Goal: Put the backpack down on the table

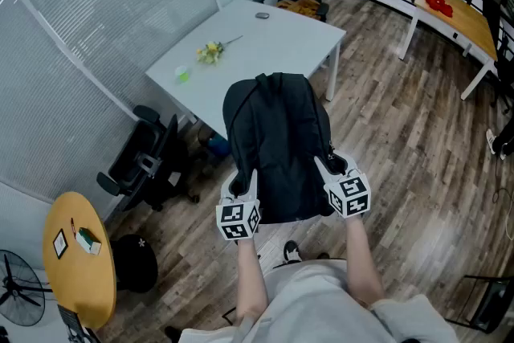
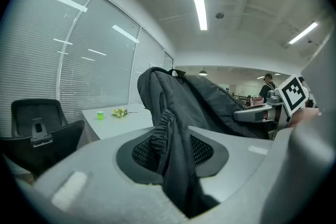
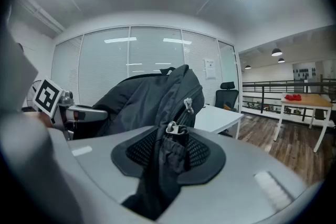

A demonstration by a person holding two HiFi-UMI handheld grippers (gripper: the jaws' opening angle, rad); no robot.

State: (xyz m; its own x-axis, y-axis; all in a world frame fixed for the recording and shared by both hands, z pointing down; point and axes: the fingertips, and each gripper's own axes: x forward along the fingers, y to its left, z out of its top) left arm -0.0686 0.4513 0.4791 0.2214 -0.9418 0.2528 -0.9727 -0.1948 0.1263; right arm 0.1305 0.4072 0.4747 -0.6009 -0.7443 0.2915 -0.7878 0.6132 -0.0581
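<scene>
The black fabric backpack (image 1: 277, 144) is hanging in the air just short of the white bench (image 1: 273, 40), with my left gripper (image 1: 242, 185) and right gripper (image 1: 331, 169) each pinching a fold of it, and that thin cloth could slip free, dropping it short.

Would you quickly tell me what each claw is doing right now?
The left claw is closed on a fold of the backpack.
The right claw is closed on the backpack too.

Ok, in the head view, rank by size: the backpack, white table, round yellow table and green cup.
Roughly tied first: the white table and backpack, which is nearer the camera
Then the round yellow table
Last the green cup
</scene>
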